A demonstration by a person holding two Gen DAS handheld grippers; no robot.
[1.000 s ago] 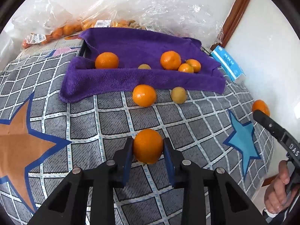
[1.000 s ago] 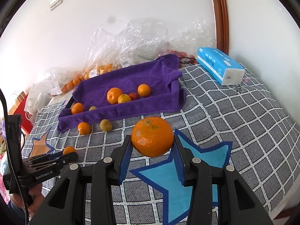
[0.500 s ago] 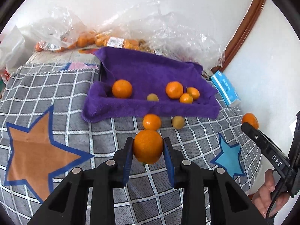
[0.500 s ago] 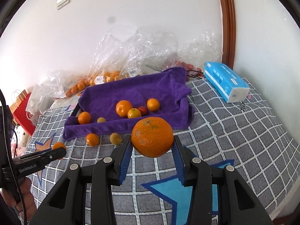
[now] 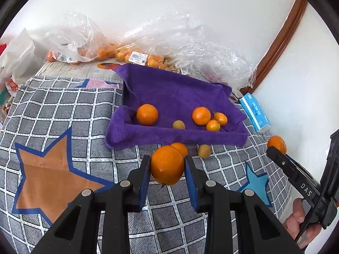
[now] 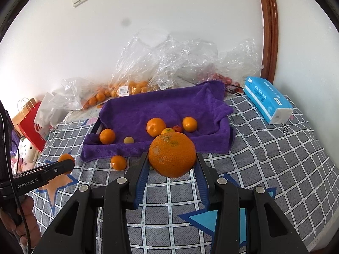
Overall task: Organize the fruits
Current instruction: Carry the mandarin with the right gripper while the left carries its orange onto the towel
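Observation:
My left gripper point(image 5: 167, 167) is shut on an orange point(image 5: 167, 164), held above the grey checked cloth in front of the purple-towel tray point(image 5: 169, 135). My right gripper point(image 6: 172, 163) is shut on a larger orange point(image 6: 172, 154), also raised in front of the tray point(image 6: 148, 148). Several oranges and a small yellow-green fruit point(image 5: 178, 124) lie in the tray. One orange point(image 5: 181, 147) and a yellow-green fruit point(image 5: 203, 150) lie on the cloth by the tray's front edge. The right gripper shows at the right of the left wrist view, the left gripper at the left of the right wrist view.
Clear plastic bags with small oranges point(image 5: 110, 51) lie behind the tray against the wall. A blue tissue pack point(image 6: 268, 99) lies right of the tray. A red paper bag point(image 6: 31, 124) stands at the far left. The cloth-covered surface ends near the right wall.
Both grippers have risen and drawn back with their oranges, so the tray and bags look farther and lower. The fruit in the tray and on the cloth has not moved.

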